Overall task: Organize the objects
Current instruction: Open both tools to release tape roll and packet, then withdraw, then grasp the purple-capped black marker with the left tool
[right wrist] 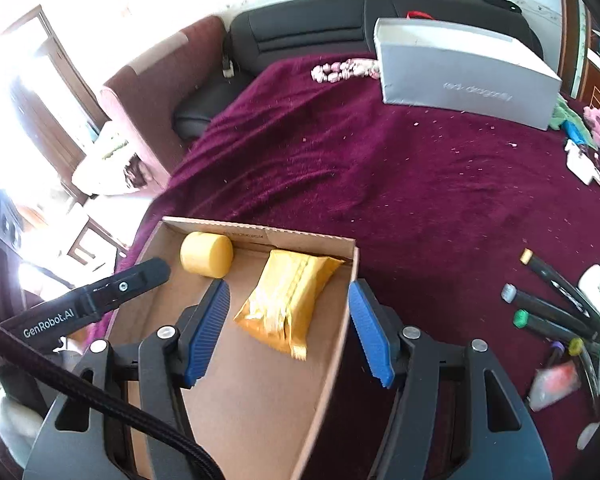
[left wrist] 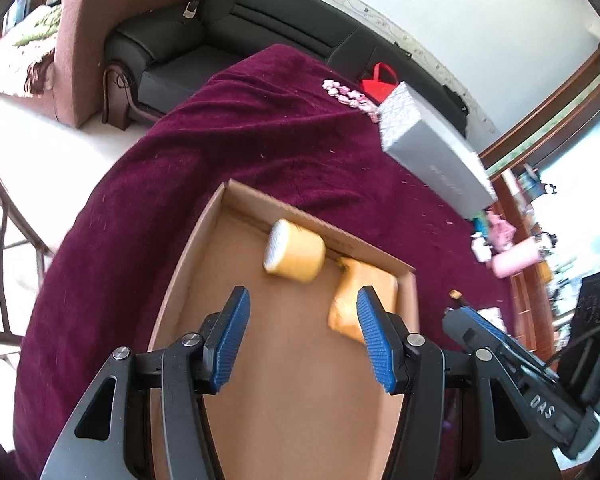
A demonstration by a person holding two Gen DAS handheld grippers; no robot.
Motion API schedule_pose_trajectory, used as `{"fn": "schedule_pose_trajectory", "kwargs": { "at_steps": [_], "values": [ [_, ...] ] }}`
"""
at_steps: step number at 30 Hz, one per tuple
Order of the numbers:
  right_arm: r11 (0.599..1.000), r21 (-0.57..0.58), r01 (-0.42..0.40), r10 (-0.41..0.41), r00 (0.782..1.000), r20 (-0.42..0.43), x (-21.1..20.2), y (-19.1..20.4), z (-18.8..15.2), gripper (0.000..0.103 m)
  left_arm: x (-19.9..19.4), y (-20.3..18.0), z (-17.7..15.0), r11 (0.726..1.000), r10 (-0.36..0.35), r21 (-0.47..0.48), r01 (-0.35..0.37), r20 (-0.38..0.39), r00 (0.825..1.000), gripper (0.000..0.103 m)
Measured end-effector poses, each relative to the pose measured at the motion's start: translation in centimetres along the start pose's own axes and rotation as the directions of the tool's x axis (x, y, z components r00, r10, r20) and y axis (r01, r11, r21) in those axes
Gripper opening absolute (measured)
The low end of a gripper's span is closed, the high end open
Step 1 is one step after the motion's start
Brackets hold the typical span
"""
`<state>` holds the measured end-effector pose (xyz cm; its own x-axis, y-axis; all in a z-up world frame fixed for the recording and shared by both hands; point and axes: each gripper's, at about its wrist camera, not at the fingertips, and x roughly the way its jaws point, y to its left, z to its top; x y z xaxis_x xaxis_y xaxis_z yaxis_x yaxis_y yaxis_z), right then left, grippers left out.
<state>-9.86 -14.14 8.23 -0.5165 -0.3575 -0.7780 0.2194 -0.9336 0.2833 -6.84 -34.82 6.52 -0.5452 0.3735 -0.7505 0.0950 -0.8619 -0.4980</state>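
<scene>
Both my left gripper (left wrist: 302, 334) and right gripper (right wrist: 288, 330) hang part-open and empty over the cardboard box (right wrist: 342, 280), yellow roll (right wrist: 206, 255) and gold packet (right wrist: 286, 294) already inside, so I'd swing right toward the markers (right wrist: 548, 308) next, approaching low.

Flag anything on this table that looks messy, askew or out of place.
The markers lie in a loose heap at the right edge of the maroon cloth, unsorted. Pale crumbs speckle the cloth. Inside the cardboard box, the yellow cylinder lies on its side.
</scene>
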Motion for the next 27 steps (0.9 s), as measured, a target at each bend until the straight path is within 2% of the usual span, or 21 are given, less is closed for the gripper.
{"fn": "schedule_pose_trajectory", "kwargs": {
  "at_steps": [4, 11, 18, 22, 25, 27],
  "values": [
    [0.999, 0.030, -0.036, 0.034, 0.999, 0.041, -3.6, -1.6, -1.7, 0.070, -2.2, -0.9, -2.2, 0.999, -0.042, -0.003, 0.042, 0.014, 0.999, 0.053],
    [0.990, 0.115, -0.078, 0.063, 0.991, 0.121, -9.2, -6.3, -6.0, 0.070, -3.4, -4.7, -6.2, 0.995, -0.094, 0.040, 0.095, -0.017, 0.995, 0.055],
    [0.976, 0.213, -0.038, -0.006, 0.980, 0.201, -13.8, -12.9, -9.9, 0.078, -1.6, -12.9, -10.2, 0.969, -0.139, 0.191, 0.156, -0.102, 0.985, 0.056],
    [0.961, 0.277, -0.018, -0.044, 0.975, 0.218, -15.2, -17.0, -11.7, 0.078, 1.3, -17.8, -12.2, 0.947, -0.110, 0.285, 0.146, -0.140, 0.984, 0.056],
    [0.948, 0.317, -0.024, -0.048, 0.974, 0.220, -15.6, -19.4, -12.7, 0.078, 4.0, -21.1, -13.8, 0.917, -0.011, 0.395, 0.061, -0.128, 0.992, 0.056],
    [0.942, 0.335, -0.033, -0.045, 0.974, 0.221, -15.7, -20.8, -13.3, 0.078, 5.8, -22.5, -14.8, 0.889, 0.031, 0.457, 0.035, -0.136, 0.990, 0.056]
  ]
}}
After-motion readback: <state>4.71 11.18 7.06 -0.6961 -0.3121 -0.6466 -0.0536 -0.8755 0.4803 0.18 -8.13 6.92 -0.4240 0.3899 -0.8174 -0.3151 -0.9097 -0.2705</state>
